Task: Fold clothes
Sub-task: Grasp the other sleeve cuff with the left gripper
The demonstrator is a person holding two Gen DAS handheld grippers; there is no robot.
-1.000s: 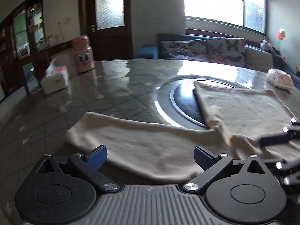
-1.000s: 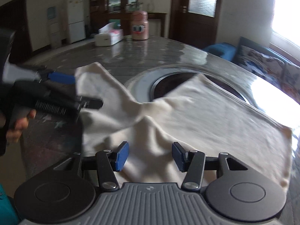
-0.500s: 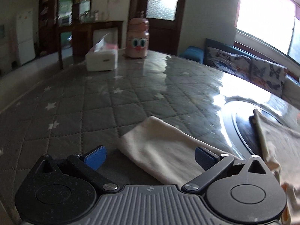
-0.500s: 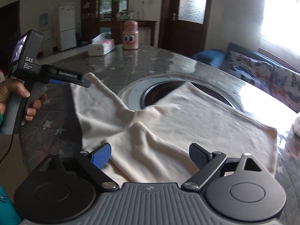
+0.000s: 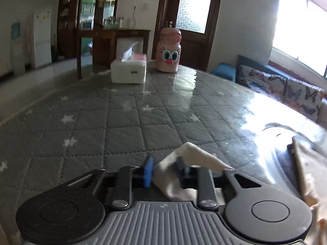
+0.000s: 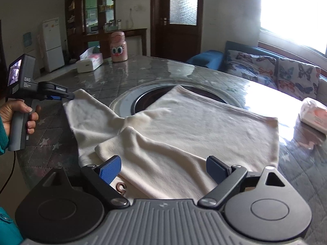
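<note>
A cream garment [image 6: 200,126] lies spread on the table, its body over the round inset and one sleeve stretching left. My left gripper [image 5: 165,173] is shut on the end of that sleeve [image 5: 196,157]; it also shows in the right wrist view [image 6: 67,97] at the sleeve's far tip. My right gripper [image 6: 163,169] is open, its jaws wide apart above the garment's near folded edge, holding nothing.
A white tissue box [image 5: 128,69] and a pink cartoon-faced bottle [image 5: 168,51] stand at the table's far edge. A dark round inset [image 6: 151,100] sits in the table's middle. A tissue pack [image 6: 314,116] lies at right. A sofa stands behind.
My left gripper moved left along the sleeve to its end and closed on it. My right gripper opened wide and stayed over the garment's near edge.
</note>
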